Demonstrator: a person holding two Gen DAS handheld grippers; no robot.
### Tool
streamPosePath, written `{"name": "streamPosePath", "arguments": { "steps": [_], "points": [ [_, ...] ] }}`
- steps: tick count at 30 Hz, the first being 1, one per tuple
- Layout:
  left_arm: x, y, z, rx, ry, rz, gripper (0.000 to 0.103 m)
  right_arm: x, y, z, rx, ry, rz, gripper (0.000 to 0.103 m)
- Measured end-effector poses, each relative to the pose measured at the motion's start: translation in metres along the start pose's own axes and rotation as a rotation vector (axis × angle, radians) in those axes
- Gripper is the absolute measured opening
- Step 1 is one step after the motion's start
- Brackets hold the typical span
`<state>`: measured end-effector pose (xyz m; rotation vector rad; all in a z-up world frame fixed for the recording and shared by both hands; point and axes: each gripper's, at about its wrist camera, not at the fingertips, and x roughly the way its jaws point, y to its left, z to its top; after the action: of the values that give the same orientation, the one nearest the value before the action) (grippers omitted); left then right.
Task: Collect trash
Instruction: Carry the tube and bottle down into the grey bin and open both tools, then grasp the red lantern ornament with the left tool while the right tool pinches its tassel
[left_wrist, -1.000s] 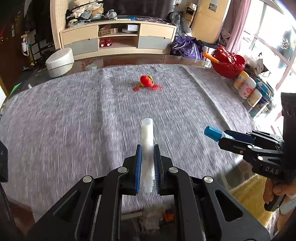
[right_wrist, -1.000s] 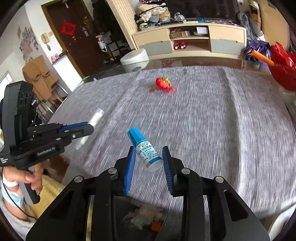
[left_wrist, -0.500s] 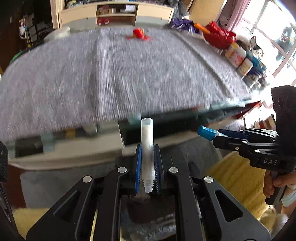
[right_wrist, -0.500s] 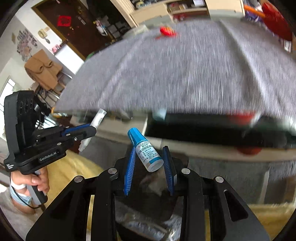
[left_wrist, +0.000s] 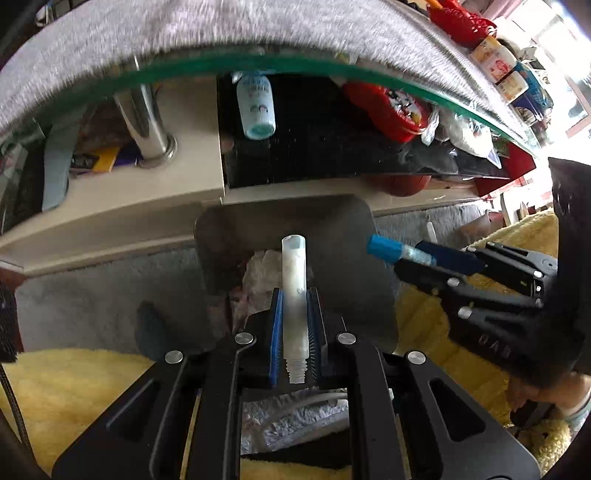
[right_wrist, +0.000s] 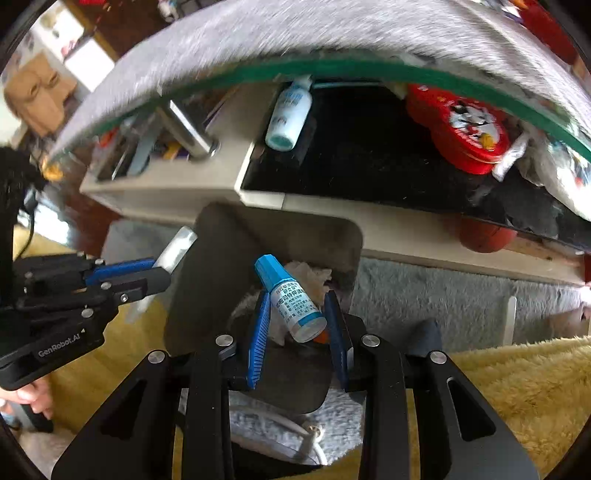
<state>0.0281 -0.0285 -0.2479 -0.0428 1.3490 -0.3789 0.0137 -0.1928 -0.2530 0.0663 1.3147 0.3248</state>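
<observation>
Left gripper (left_wrist: 294, 328): jaws closed tight on a white plastic tube (left_wrist: 294, 280), tube upright above the dark trash bin (left_wrist: 221, 240). Right gripper (right_wrist: 297, 325): jaws partly closed, pinching a blue-capped dropper bottle (right_wrist: 290, 297), tilted, over the same bin. Crumpled tissue (right_wrist: 308, 275) inside. Glass table edge (left_wrist: 258, 61) beyond.

Bright daylight from the right (blown-out highlights), motion-blurred tabletop (left_wrist: 184, 29), strong fisheye bending at edges.
</observation>
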Motion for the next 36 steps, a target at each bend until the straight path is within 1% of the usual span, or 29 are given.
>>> {"name": "streamPosePath", "arguments": {
  "steps": [3, 8, 9, 10, 11, 13, 17, 19, 21, 25, 30, 33, 36],
  "points": [
    [0.004, 0.002, 0.000, -0.008, 0.009, -0.002, 0.012, 0.011, 0.000, -0.005, 0.005, 0.034, 0.005, 0.031],
    [0.008, 0.004, 0.000, -0.018, 0.026, -0.025, 0.012, 0.011, -0.003, -0.002, 0.028, 0.034, 0.026, 0.033],
    [0.008, 0.004, 0.000, -0.019, 0.027, -0.023, 0.018, 0.012, -0.003, -0.001, 0.035, 0.035, 0.031, 0.033],
    [0.007, 0.004, 0.001, -0.020, 0.026, -0.021, 0.027, 0.011, -0.004, 0.000, 0.037, 0.035, 0.033, 0.033],
    [0.006, 0.005, 0.002, -0.021, 0.021, -0.016, 0.031, 0.011, -0.005, -0.001, 0.043, 0.033, 0.034, 0.035],
    [0.003, 0.004, 0.004, -0.018, 0.008, -0.005, 0.037, 0.009, -0.006, -0.001, 0.048, 0.025, 0.034, 0.058],
    [-0.005, 0.006, 0.006, -0.025, -0.017, 0.005, 0.045, 0.002, -0.008, 0.001, 0.058, 0.005, 0.026, 0.059],
    [-0.014, 0.008, 0.009, -0.036, -0.042, 0.009, 0.054, -0.003, -0.011, 0.003, 0.063, -0.009, 0.016, 0.061],
    [-0.024, 0.009, 0.013, -0.041, -0.072, 0.019, 0.059, -0.009, -0.015, 0.006, 0.067, -0.021, 0.009, 0.065],
    [-0.047, 0.012, 0.025, -0.045, -0.130, 0.032, 0.063, -0.029, -0.023, 0.019, 0.083, -0.076, 0.023, 0.067],
    [-0.069, 0.016, 0.045, -0.042, -0.187, 0.044, 0.064, -0.064, -0.032, 0.047, 0.085, -0.175, 0.015, 0.067],
    [-0.082, 0.017, 0.064, -0.024, -0.220, 0.055, 0.066, -0.079, -0.039, 0.068, 0.083, -0.226, 0.003, 0.067],
    [-0.089, 0.019, 0.086, -0.005, -0.246, 0.067, 0.066, -0.090, -0.046, 0.090, 0.081, -0.267, -0.016, 0.067]
  ]
}}
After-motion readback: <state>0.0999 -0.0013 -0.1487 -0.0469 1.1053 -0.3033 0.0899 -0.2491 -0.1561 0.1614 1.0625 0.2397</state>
